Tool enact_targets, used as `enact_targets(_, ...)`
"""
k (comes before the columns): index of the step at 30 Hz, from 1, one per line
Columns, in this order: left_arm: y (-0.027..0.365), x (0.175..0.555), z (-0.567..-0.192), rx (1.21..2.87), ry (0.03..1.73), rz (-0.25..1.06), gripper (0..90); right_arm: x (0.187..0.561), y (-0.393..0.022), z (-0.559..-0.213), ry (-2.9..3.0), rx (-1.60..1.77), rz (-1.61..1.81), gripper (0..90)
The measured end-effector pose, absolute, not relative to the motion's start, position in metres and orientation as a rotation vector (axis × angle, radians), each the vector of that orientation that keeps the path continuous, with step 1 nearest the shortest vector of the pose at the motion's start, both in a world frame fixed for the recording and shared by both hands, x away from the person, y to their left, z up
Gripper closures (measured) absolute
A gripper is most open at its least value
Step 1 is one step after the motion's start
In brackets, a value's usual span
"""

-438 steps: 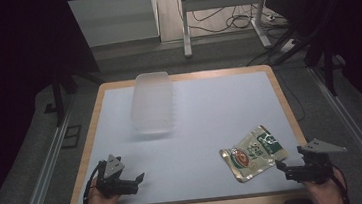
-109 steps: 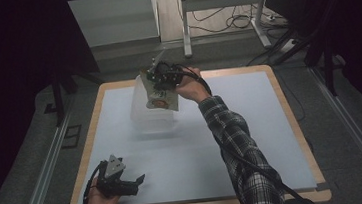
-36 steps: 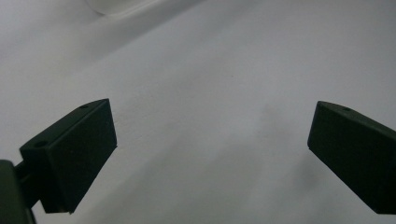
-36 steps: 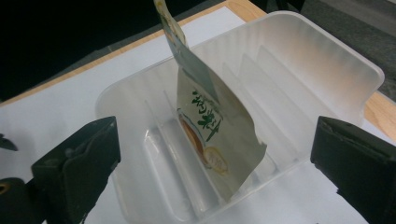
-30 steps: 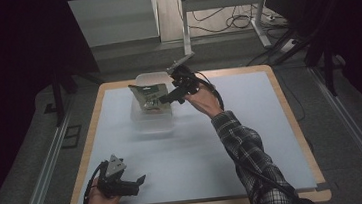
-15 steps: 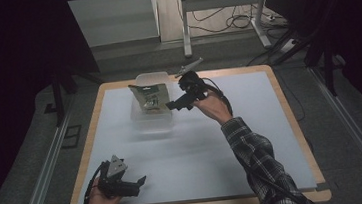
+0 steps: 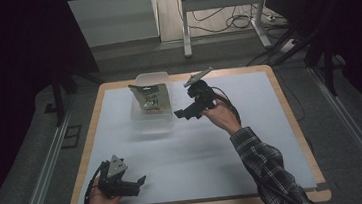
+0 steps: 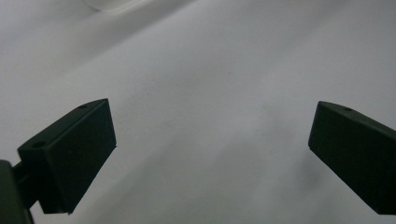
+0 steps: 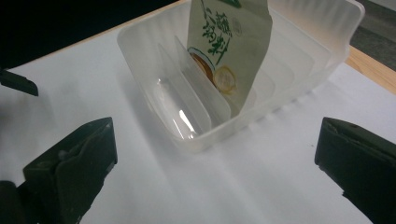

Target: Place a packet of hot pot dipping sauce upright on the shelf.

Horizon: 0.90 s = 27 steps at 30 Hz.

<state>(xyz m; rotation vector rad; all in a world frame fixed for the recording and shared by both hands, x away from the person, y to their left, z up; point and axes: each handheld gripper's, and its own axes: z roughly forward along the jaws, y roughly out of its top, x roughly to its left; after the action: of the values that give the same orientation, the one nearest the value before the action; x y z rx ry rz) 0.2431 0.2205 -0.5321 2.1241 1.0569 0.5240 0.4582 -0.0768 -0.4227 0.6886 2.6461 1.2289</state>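
A green and white snack pouch (image 7: pixel 149 96) (image 9: pixel 229 46) stands upright in a clear plastic bin (image 7: pixel 154 118) (image 9: pixel 196 135) with inner dividers, at the back middle of the table. My right gripper (image 7: pixel 185 112) (image 9: pixel 215 172) hangs open just right of the bin, its jaws wide apart with nothing between them. At the table's front left, my left gripper (image 7: pixel 137 182) (image 8: pixel 210 154) rests open over the bare white surface.
The white tabletop (image 7: pixel 214 159) has a wooden rim (image 7: pixel 291 116). Beyond the far edge stand a desk frame (image 7: pixel 220 8) and loose cables (image 7: pixel 246 20) on the floor. Metal rails (image 7: pixel 40 176) run along both sides of the table.
The right gripper carried the pouch from the front right into the bin, let go, and has now drawn back to the right of it. The left gripper has stayed put.
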Motion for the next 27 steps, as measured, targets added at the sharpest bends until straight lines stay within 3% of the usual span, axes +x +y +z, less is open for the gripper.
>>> enact_targets(27,0.219,0.243,-0.532,2.126,1.060,0.543,0.7,0.407,-0.139,-0.436,2.602,0.788,1.270,0.0)
